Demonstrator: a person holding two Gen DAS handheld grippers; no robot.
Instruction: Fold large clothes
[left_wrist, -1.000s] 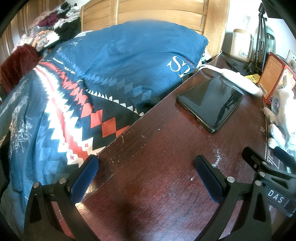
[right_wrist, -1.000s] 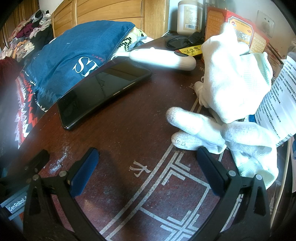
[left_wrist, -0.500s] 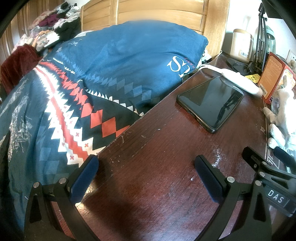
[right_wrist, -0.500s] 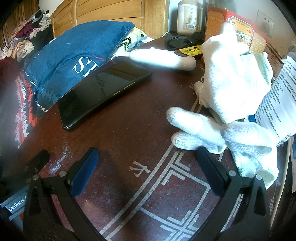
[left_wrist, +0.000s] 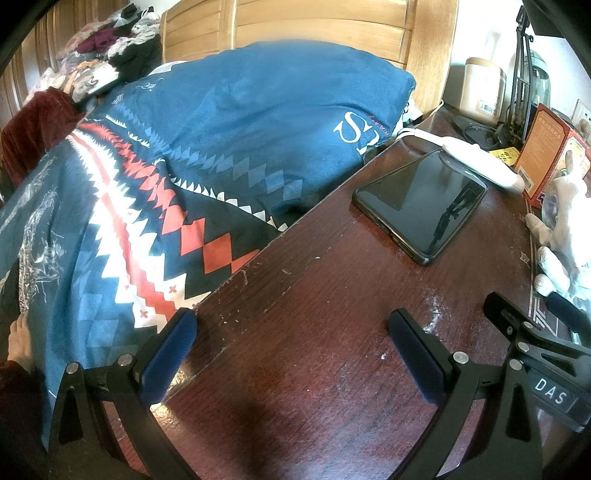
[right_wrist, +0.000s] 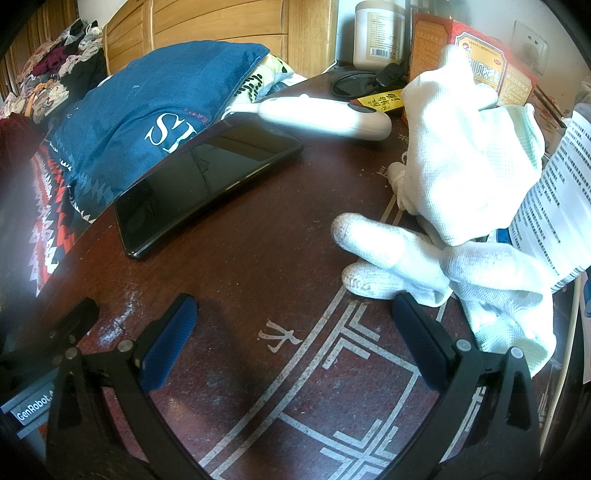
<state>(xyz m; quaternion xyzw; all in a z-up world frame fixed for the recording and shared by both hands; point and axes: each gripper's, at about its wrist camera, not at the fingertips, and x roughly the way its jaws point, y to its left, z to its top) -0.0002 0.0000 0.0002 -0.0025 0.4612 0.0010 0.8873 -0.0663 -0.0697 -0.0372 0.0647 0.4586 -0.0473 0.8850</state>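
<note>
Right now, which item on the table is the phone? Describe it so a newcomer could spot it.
Start at the dark wooden table beside the bed's blue patterned quilt. The phone lies flat near the quilt-side edge, just in front of a white handheld device. It is the only black, glossy slab there; the neighbours are white.

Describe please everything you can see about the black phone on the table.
The black phone is a flat slab with a dark, glossy screen, switched off and reflecting the room. A thin dark case or rim frames it. It lies face up and diagonal on the dark red wooden table, near the edge beside the blue patterned cloth. Its far corner sits close to, perhaps under, the white device. Neither gripper touches it.
</note>
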